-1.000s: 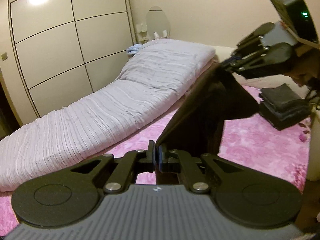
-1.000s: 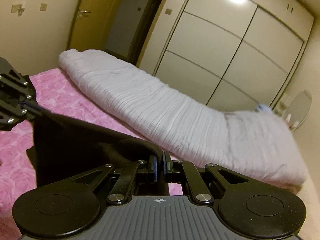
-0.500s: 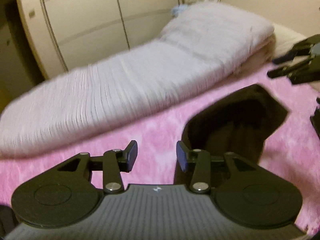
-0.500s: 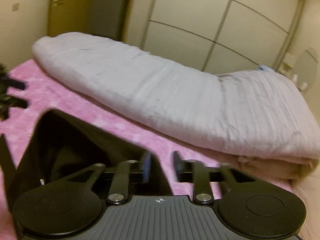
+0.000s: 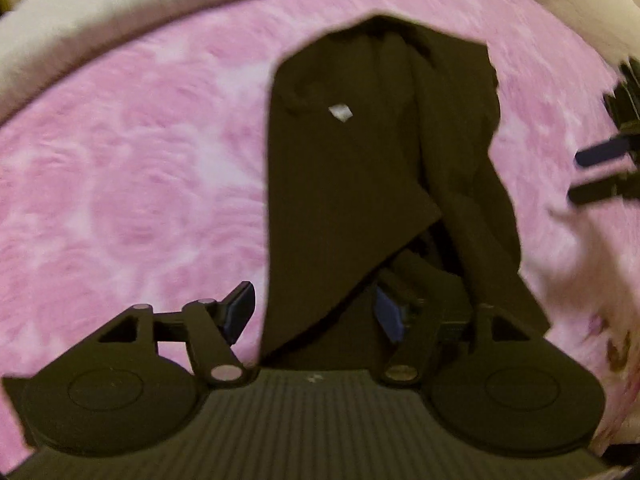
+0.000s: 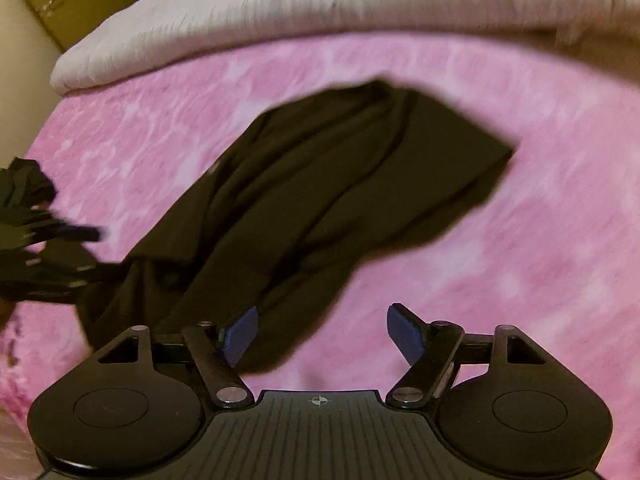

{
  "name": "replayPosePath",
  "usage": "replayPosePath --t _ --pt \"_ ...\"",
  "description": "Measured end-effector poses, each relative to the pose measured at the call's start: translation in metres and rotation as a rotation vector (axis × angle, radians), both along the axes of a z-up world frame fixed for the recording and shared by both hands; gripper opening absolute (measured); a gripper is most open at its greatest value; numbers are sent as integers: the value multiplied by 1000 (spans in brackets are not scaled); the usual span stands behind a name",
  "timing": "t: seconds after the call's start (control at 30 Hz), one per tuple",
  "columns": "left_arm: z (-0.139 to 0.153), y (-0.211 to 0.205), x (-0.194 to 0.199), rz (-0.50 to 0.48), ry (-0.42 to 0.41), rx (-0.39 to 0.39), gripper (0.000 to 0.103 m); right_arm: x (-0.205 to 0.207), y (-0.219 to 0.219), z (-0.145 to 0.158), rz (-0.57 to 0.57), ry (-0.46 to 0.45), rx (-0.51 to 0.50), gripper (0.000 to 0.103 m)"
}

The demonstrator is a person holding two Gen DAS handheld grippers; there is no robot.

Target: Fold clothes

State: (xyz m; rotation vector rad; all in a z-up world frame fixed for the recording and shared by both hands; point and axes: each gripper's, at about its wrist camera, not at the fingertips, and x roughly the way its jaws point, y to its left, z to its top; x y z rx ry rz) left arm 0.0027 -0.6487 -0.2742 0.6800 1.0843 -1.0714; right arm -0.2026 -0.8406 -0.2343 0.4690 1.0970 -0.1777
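Note:
A black garment lies rumpled and partly folded on the pink bedspread, with a small white label showing near its collar. It also shows in the right wrist view. My left gripper is open and empty, hovering over the garment's near end. My right gripper is open and empty above the garment's near edge. The right gripper's fingers show at the right edge of the left wrist view. The left gripper shows at the left edge of the right wrist view.
A rolled pale grey quilt lies along the far side of the bed; it also shows in the left wrist view. A door stands at the far left.
Both grippers opened and let go of the black garment, which dropped onto the pink bedspread. Both cameras tilted down toward the bed.

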Motion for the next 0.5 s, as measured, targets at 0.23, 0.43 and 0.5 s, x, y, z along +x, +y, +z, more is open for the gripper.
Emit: replayPosePath --t 0.23,0.43,0.5 --pt "12 21 41 24 11 -61 1 29 31 -48 -32 5 102 78" --pt "85 84 118 165 -191 -116 1 48 22 -50 -76 38 97 9" --pt "101 101 132 197 -244 -120 1 39 -4 -25 -134 18 20 8"
